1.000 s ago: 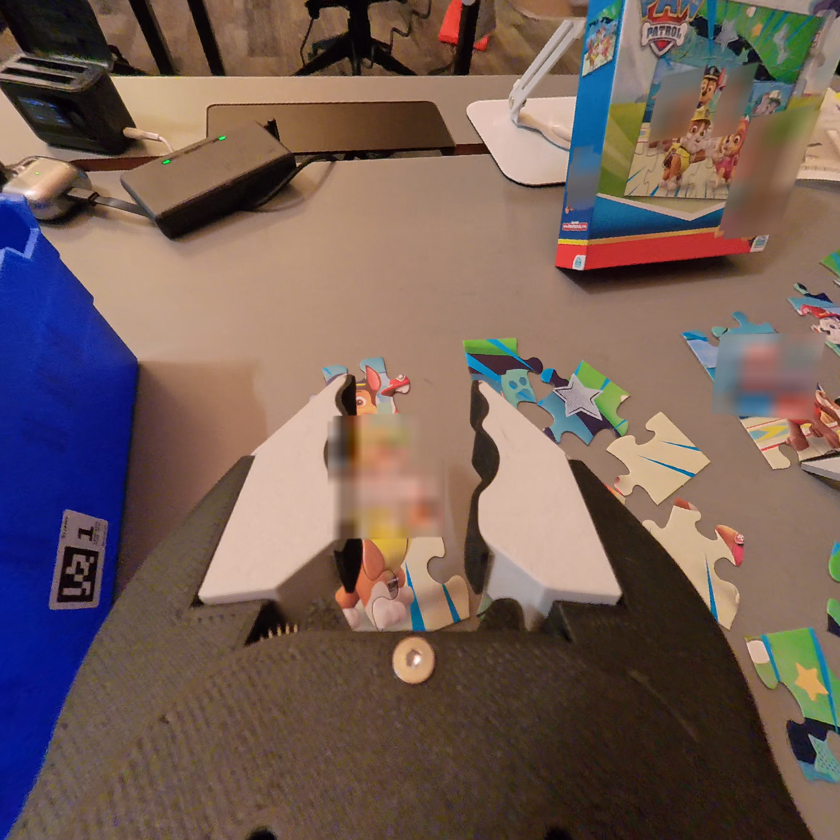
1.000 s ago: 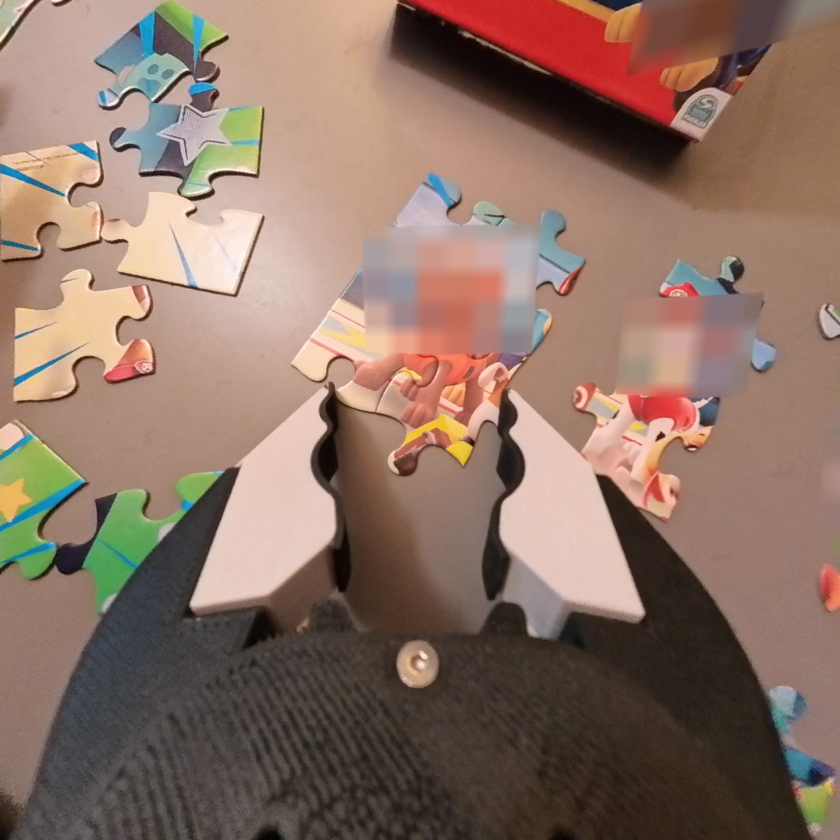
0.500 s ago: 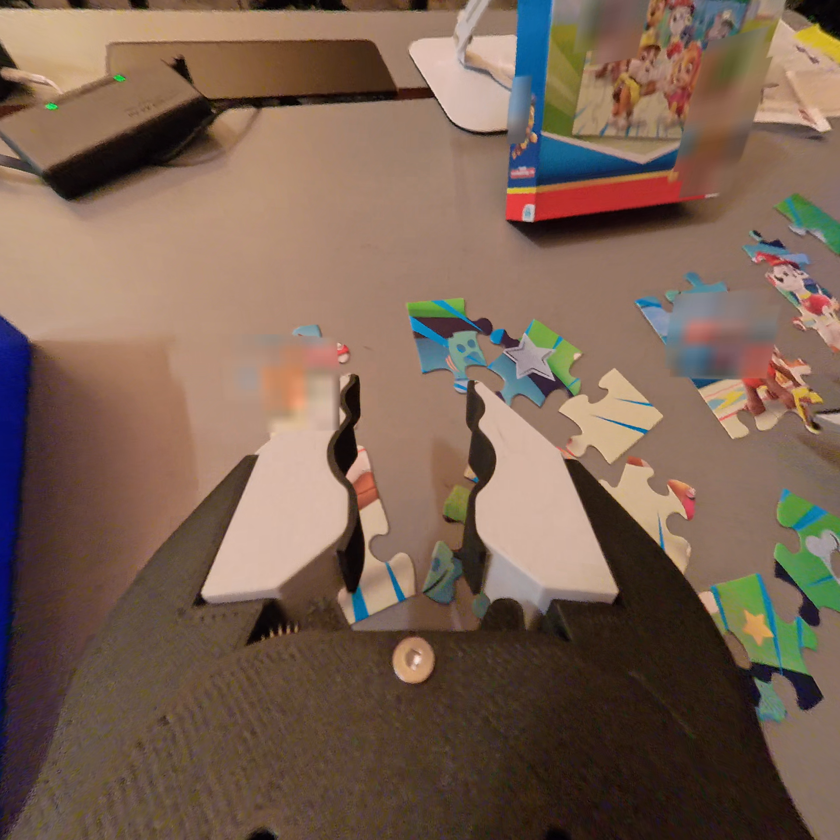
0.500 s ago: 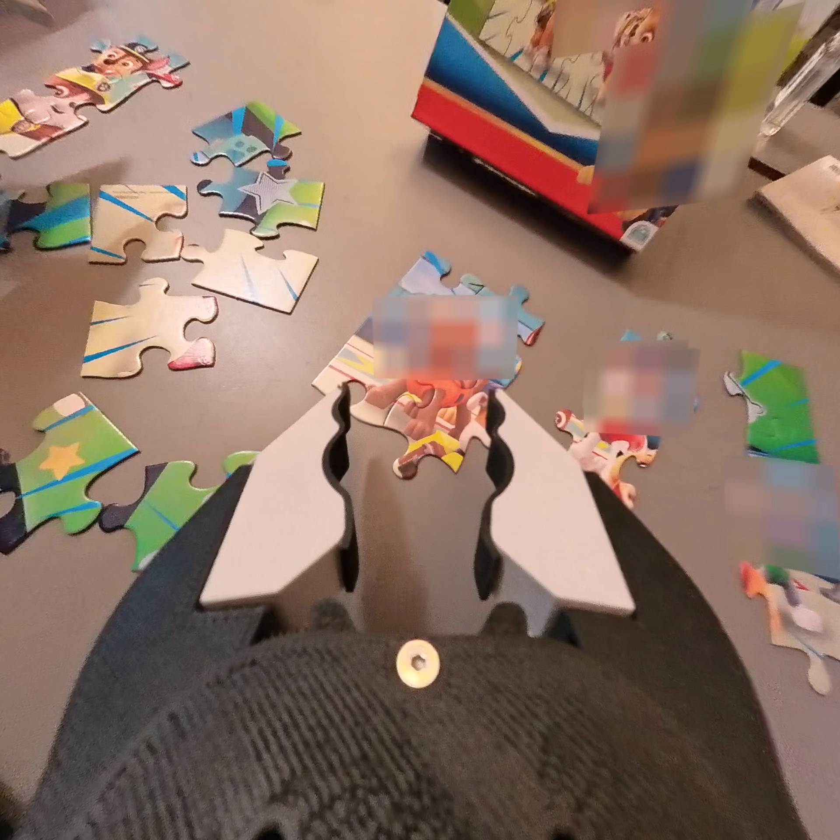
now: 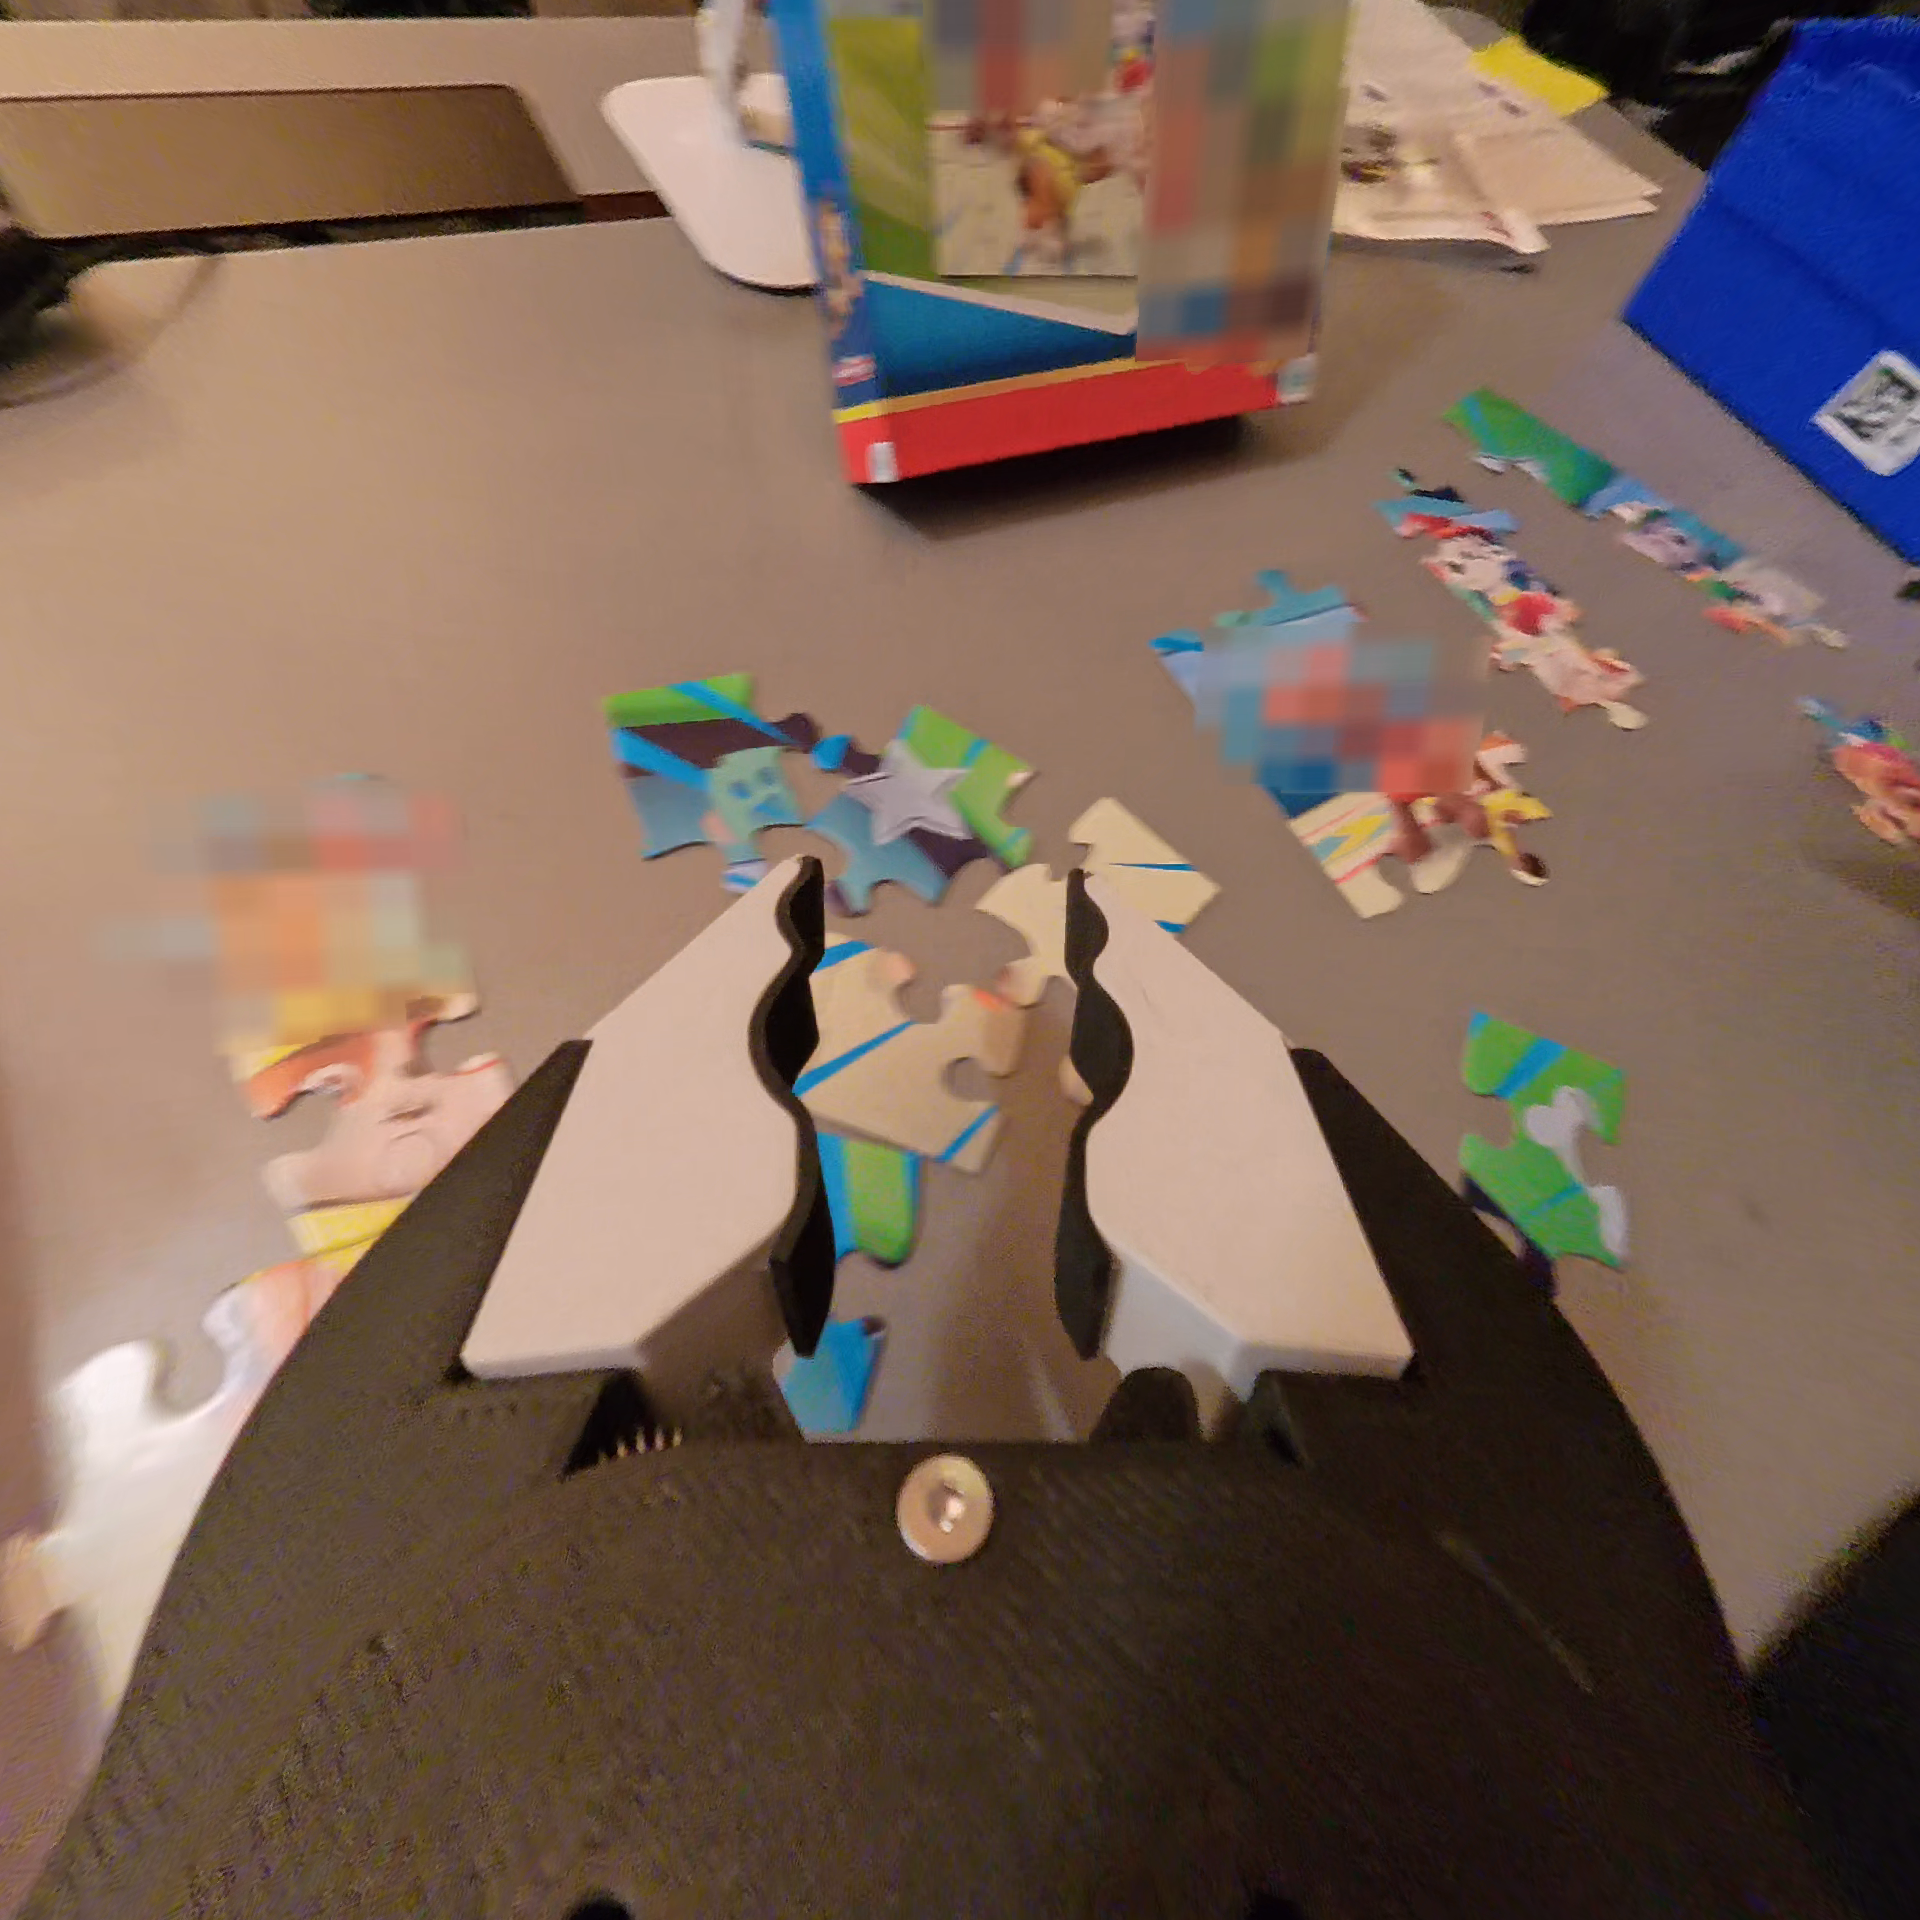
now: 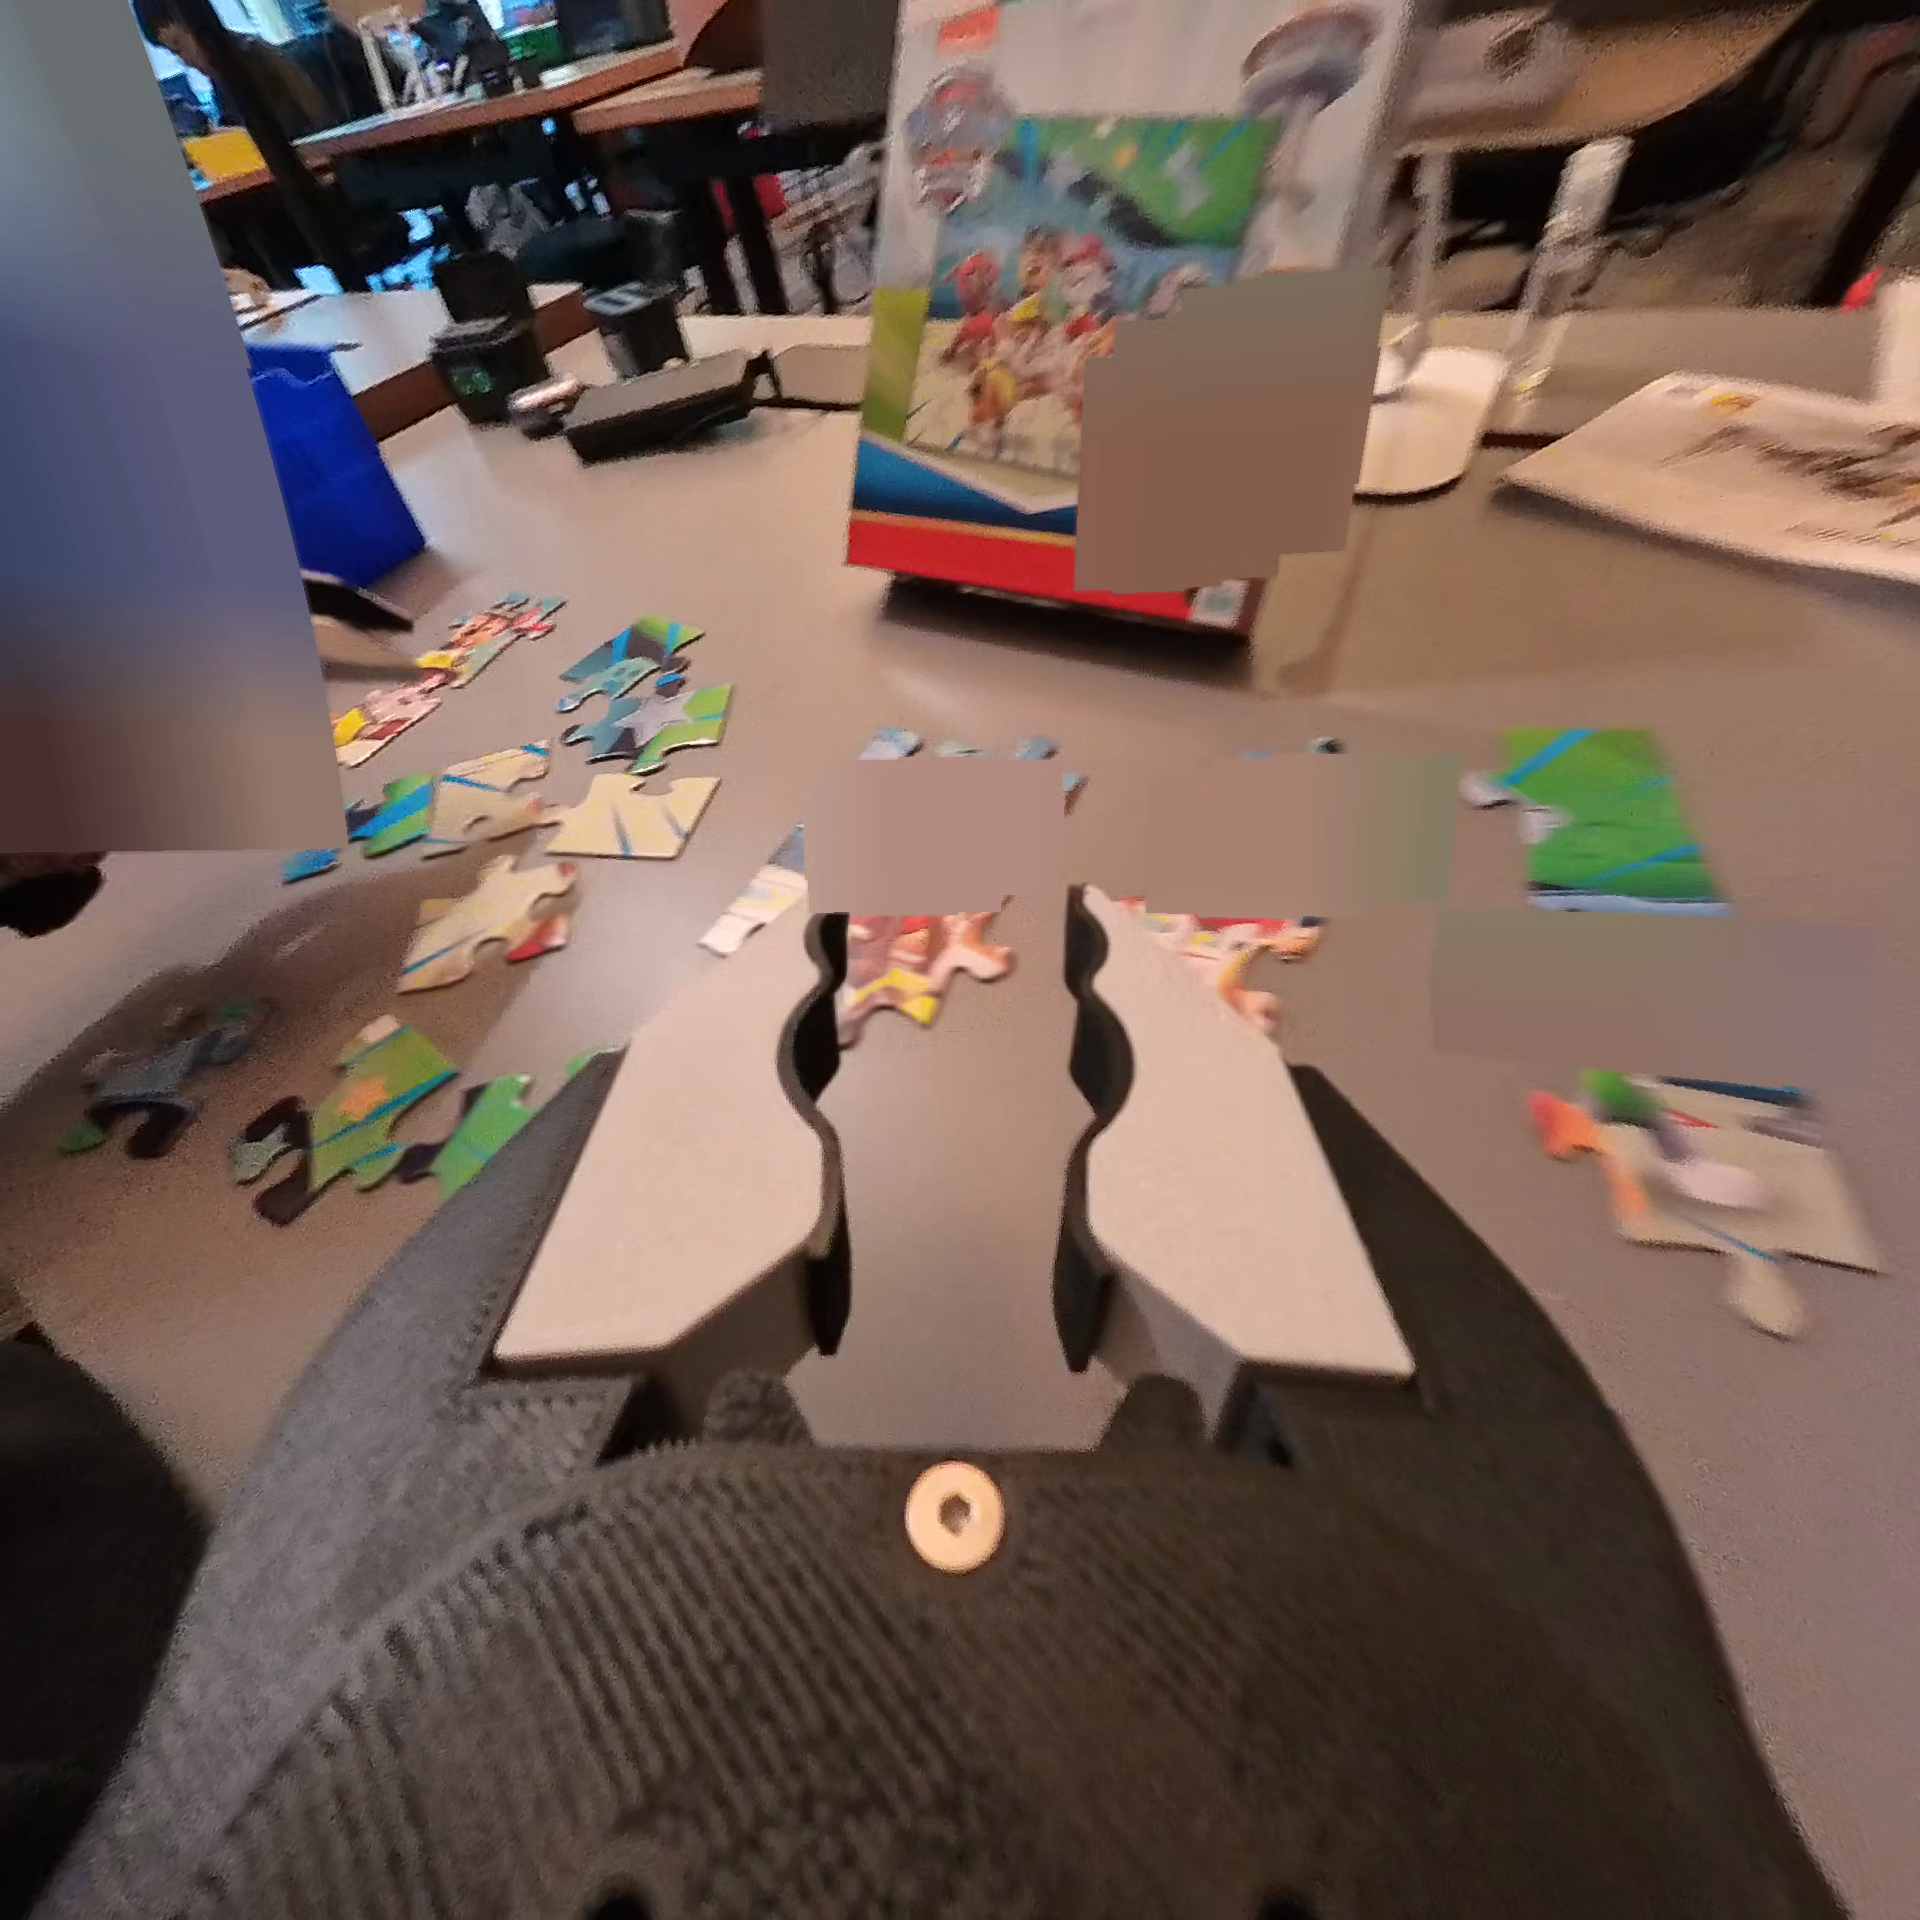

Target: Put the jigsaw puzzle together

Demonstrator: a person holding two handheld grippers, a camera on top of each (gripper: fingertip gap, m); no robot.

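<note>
**Both grippers shift over the scattered puzzle, both empty**

The left gripper [image 5: 940, 894] has swung right, away from the cartoon-dog piece it stood over, and now hangs half open above a cream piece with blue stripes [image 5: 883, 1081] lying flat on the grey table [image 5: 416, 520]. Nothing is pinched. The right gripper [image 6: 945, 925] has tilted up and its jaws have narrowed, yet they grip nothing. A red-and-yellow character piece [image 6: 914, 966] lies just ahead of its tips. The puzzle box [image 5: 1039, 416] stands behind.

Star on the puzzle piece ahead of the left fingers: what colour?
Silver-grey star on a green and blue piece; clearest in the left wrist view.
</note>
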